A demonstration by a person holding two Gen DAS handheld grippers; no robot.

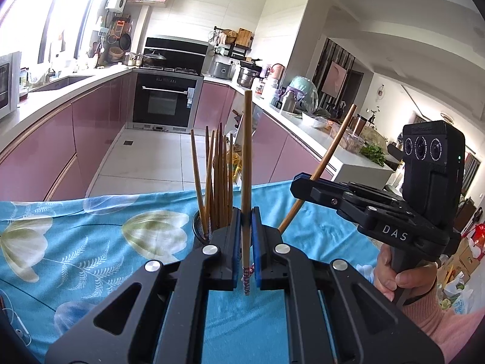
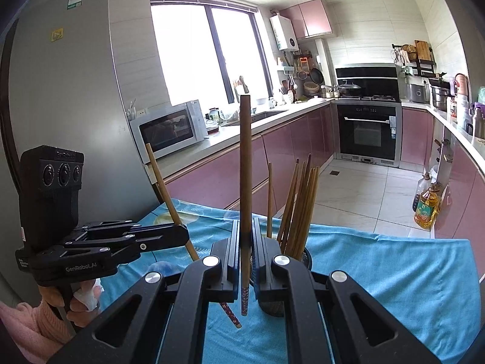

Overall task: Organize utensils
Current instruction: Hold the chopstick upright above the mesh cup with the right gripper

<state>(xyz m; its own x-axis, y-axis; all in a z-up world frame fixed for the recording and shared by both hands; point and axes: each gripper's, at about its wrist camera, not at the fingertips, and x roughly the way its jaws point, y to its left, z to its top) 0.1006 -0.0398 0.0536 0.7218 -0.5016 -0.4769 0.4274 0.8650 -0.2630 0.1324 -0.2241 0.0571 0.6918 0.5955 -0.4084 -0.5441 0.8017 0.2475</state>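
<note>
Closest to the lens in the left wrist view, the left gripper point(image 1: 247, 236) has its fingers narrowed onto one upright chopstick point(image 1: 246, 188), patterned tip pointing down at lower centre of the frame. Right of it, the right gripper point(image 1: 298, 180) clamps a second chopstick point(image 1: 321, 168) that leans up toward the upper right. In the right wrist view this reads the same from the other side: the right gripper's fingers point(image 2: 234, 242) pinch their stick at centre frame, while the left one sits at the lower left.

Just behind the fingers stands the mesh holder point(image 1: 200, 227), partly hidden, on the desk covered by a blue floral cloth point(image 1: 91, 242). A bundle of chopsticks point(image 1: 216, 176) already stands in it, thick ends up.

The step in hand appears to be carrying the last sticks to the holder. Next, each stick likely needs its patterned tip brought over the holder's mouth, lowered among the others, then released, one hand after the other to avoid the two sticks clashing.
</note>
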